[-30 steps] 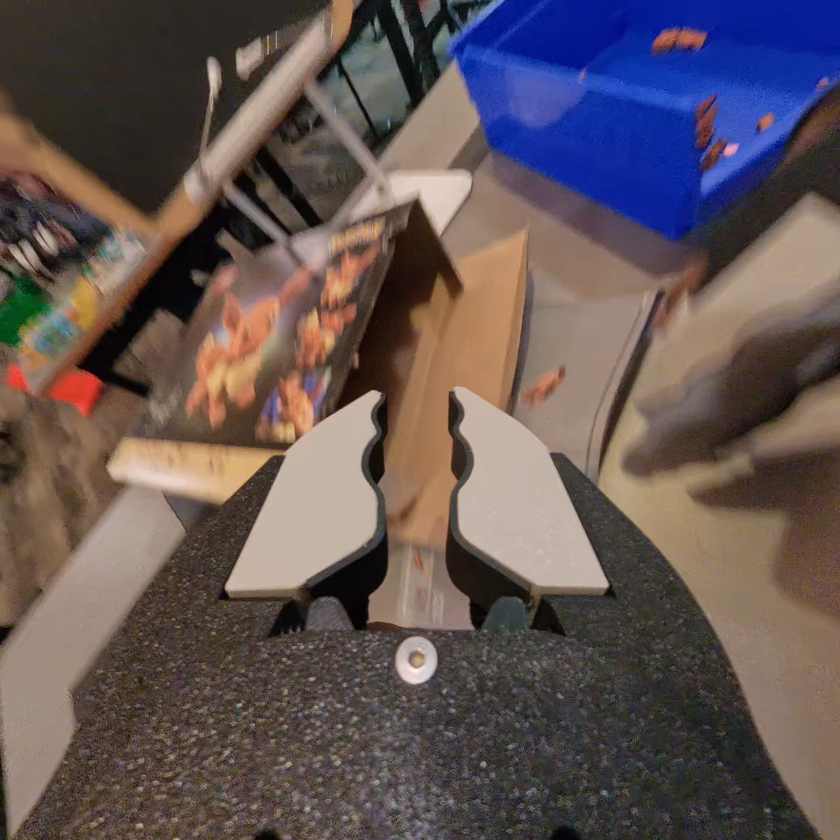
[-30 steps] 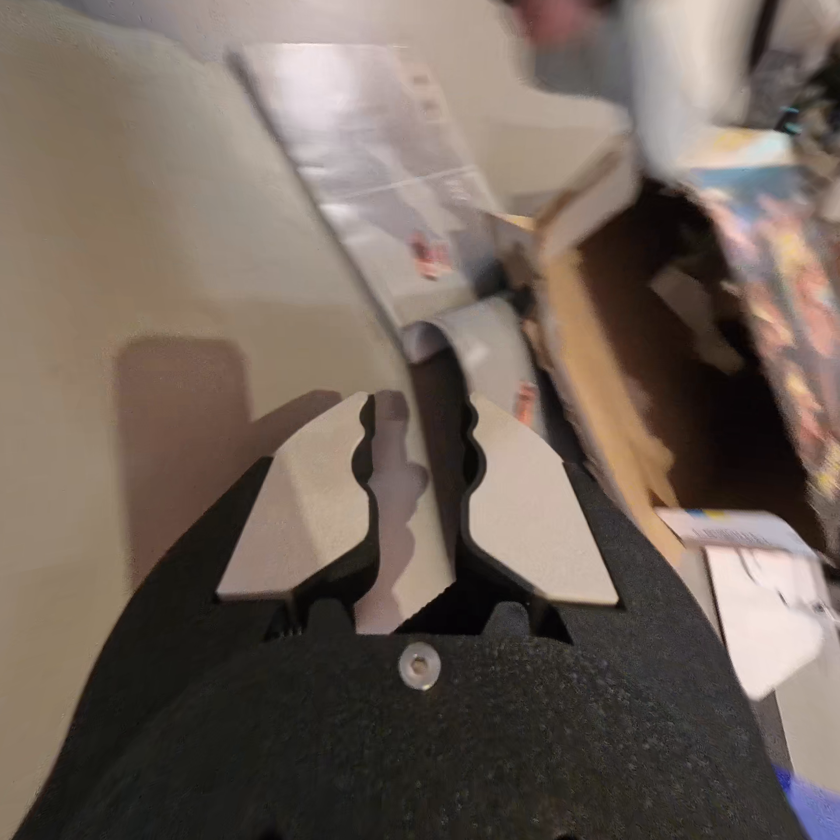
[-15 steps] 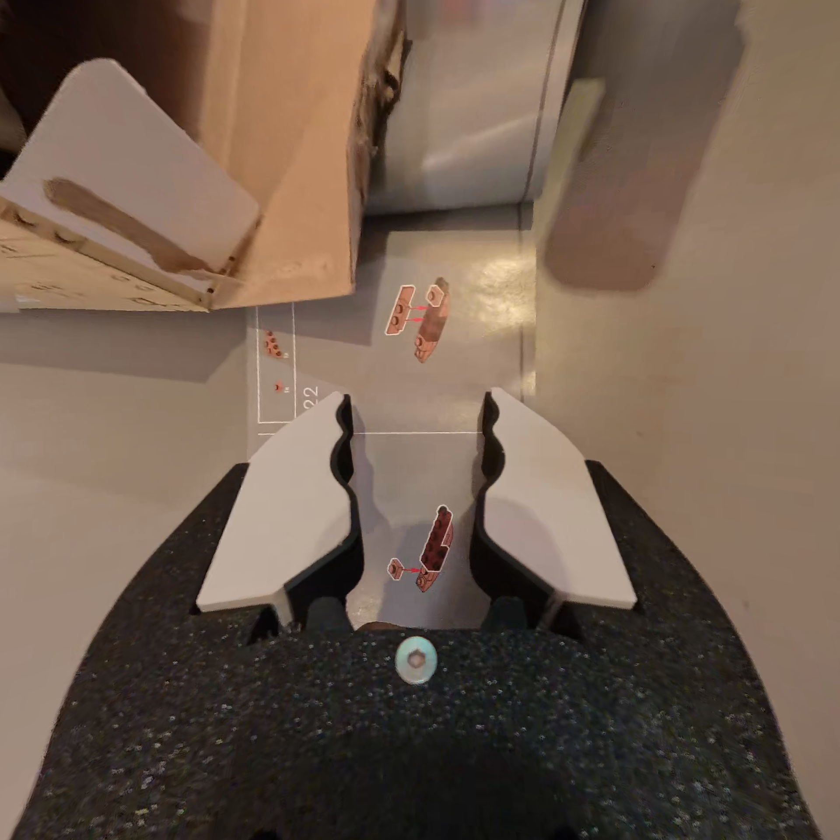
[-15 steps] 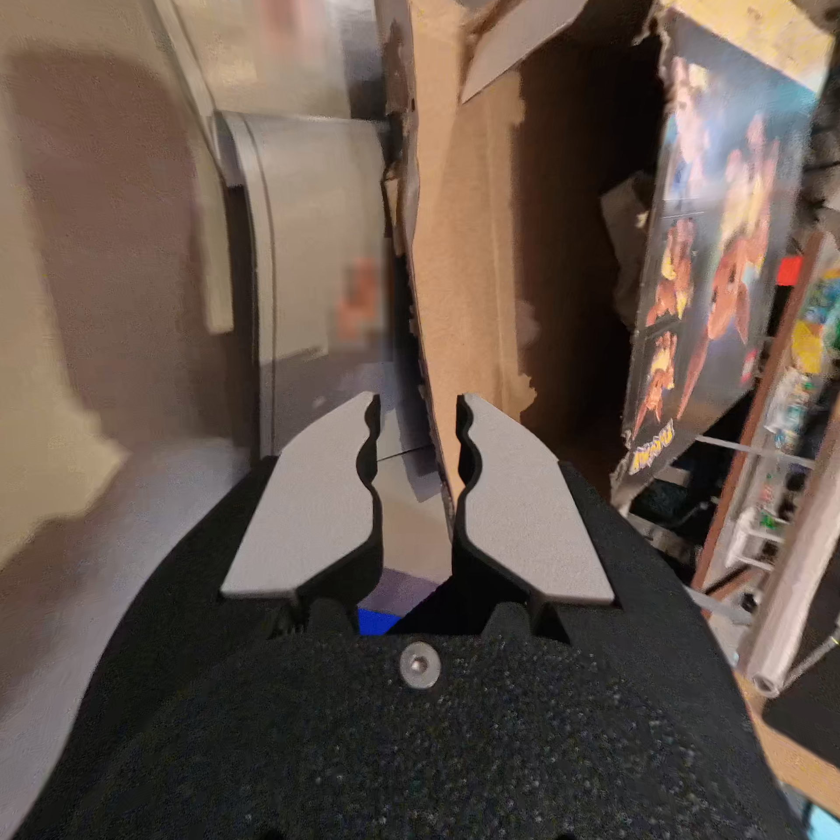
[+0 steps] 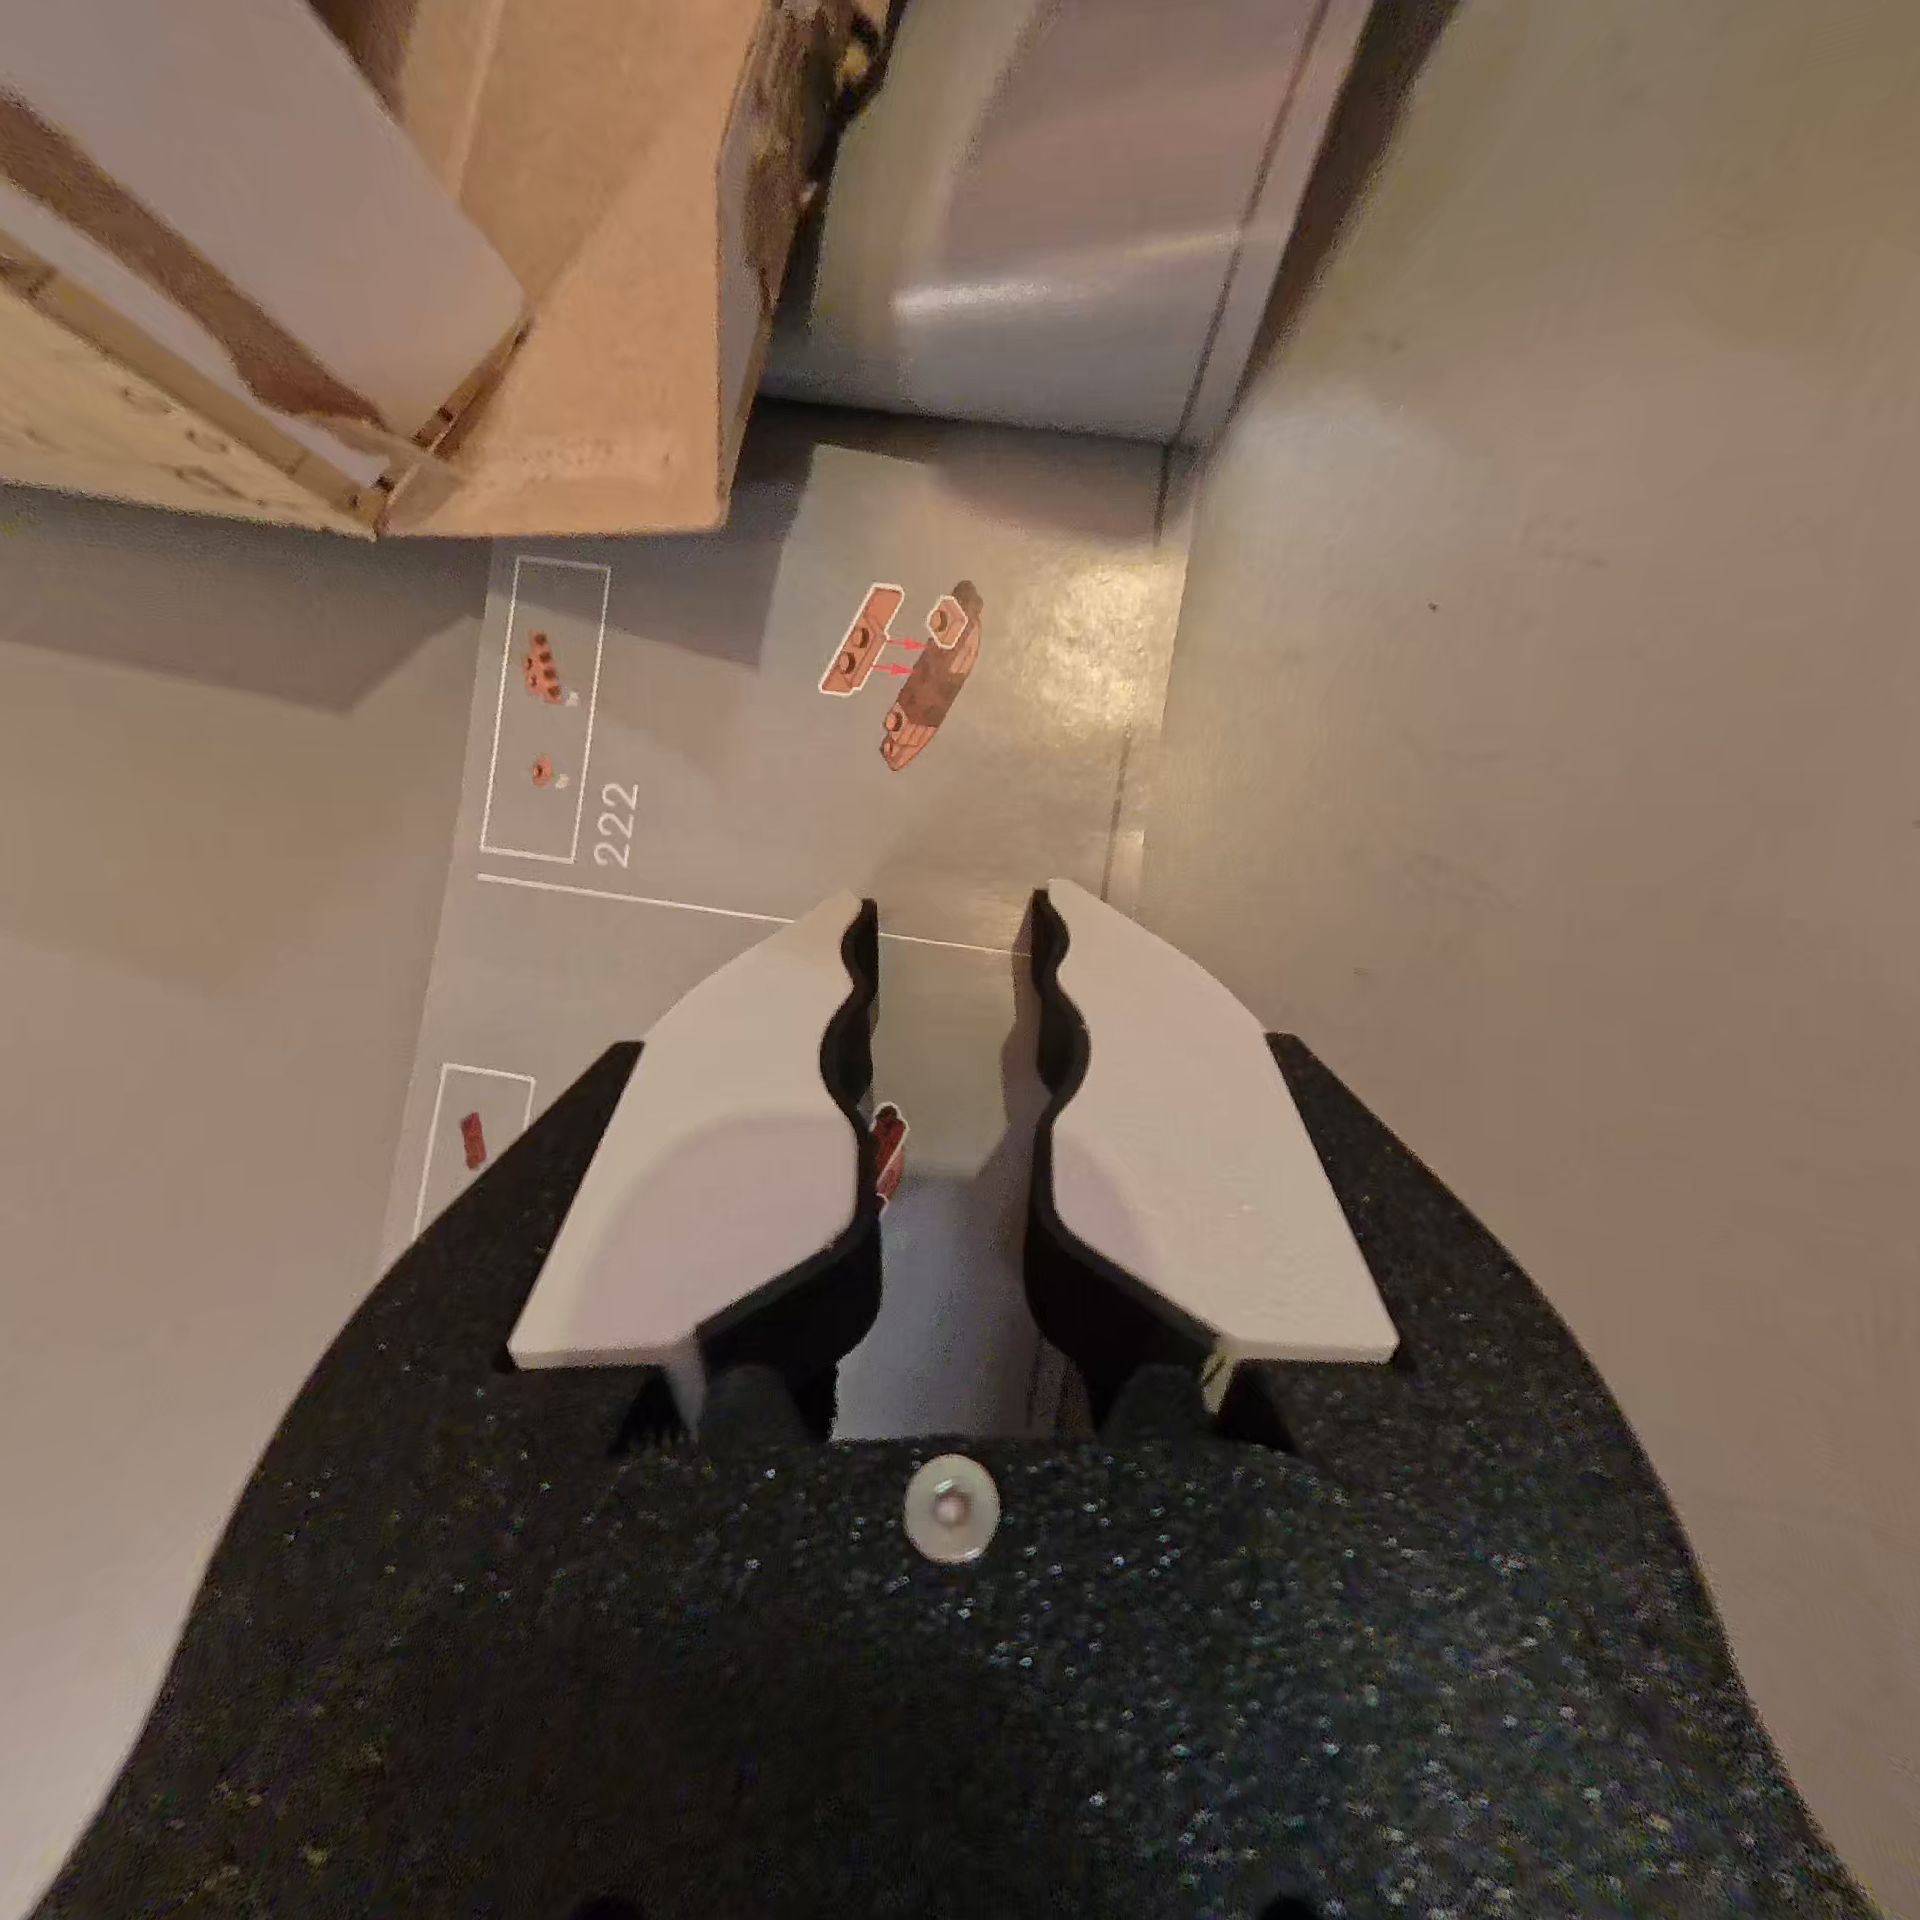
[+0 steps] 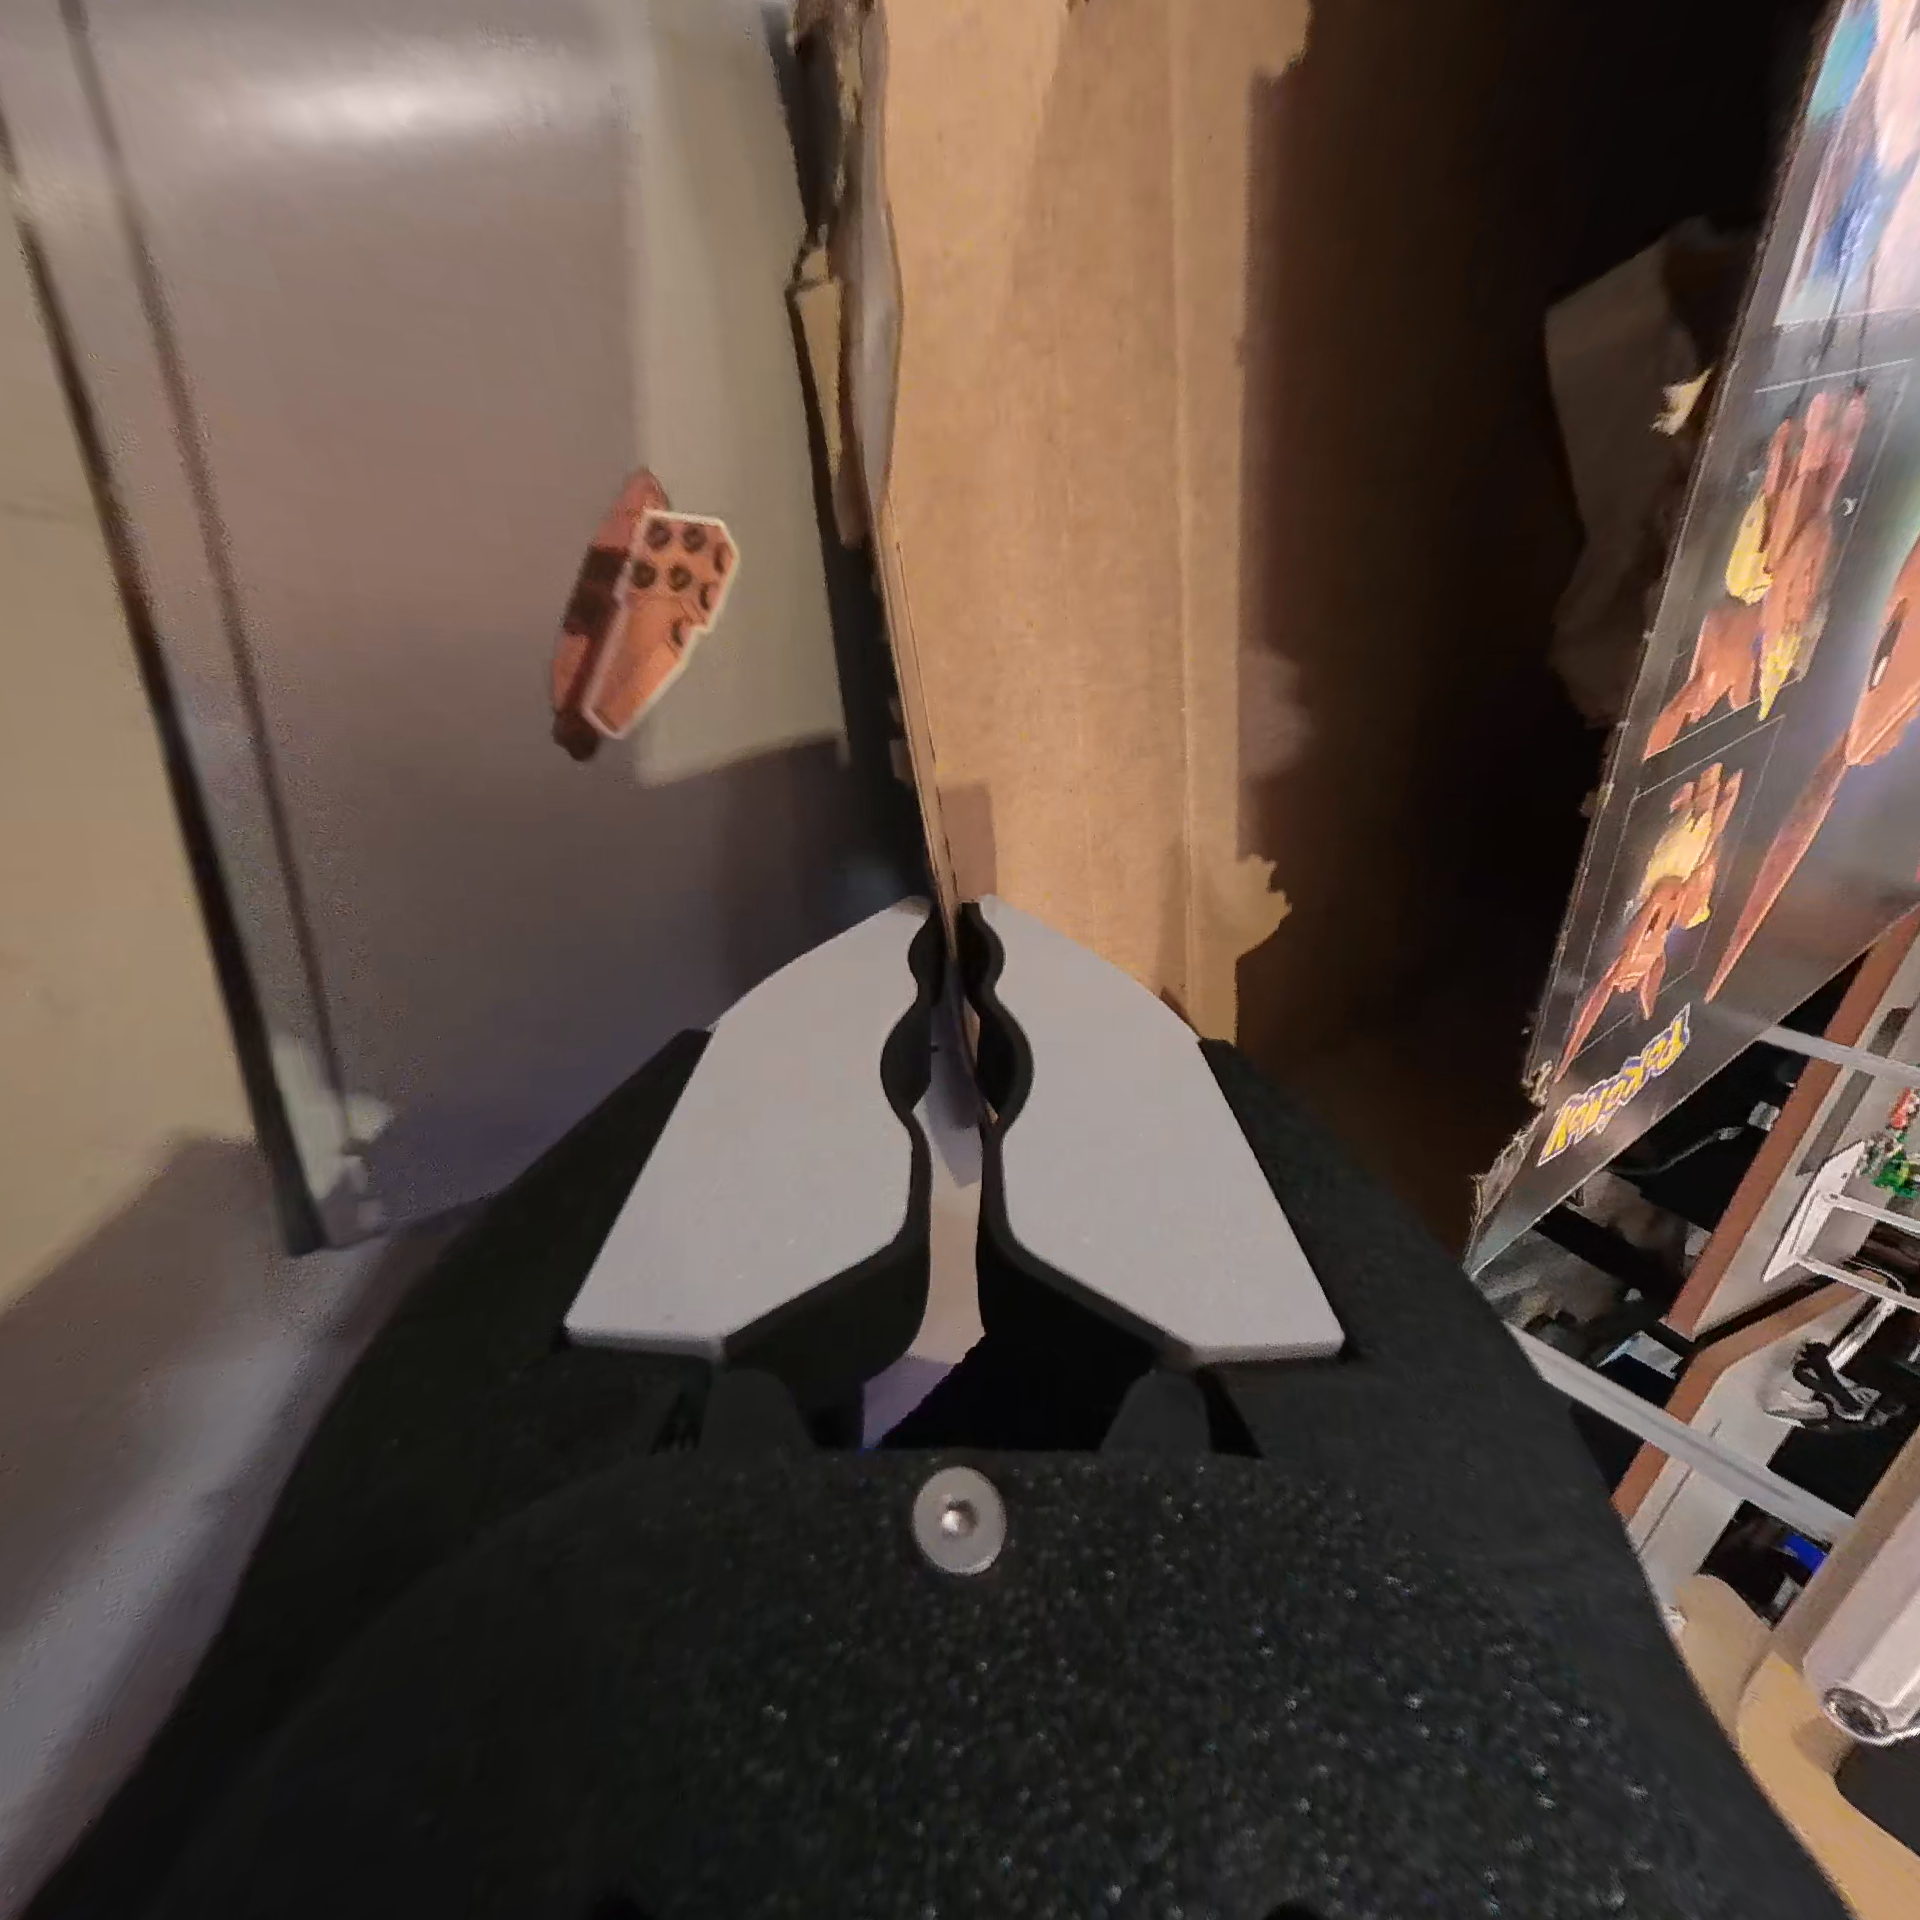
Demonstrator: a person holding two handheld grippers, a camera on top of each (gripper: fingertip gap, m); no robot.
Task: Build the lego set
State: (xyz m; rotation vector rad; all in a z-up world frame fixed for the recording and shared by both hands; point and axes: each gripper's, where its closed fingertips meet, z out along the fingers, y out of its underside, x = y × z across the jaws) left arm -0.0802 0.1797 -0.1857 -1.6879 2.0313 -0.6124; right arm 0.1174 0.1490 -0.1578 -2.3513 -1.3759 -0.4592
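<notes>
The left tongs (image 5: 951,914), released and empty, hover over the grey instruction booklet (image 5: 790,727) on the desk (image 5: 1558,727), while the right tongs (image 6: 954,920) are clenched on the cardboard box flap's (image 6: 1039,520) thin edge, running lengthwise away from them.

Left gripper (image 5: 954,920) points downward with its fingers spread wide and bare; right gripper (image 6: 954,920) has its pads pinched nearly together
</notes>
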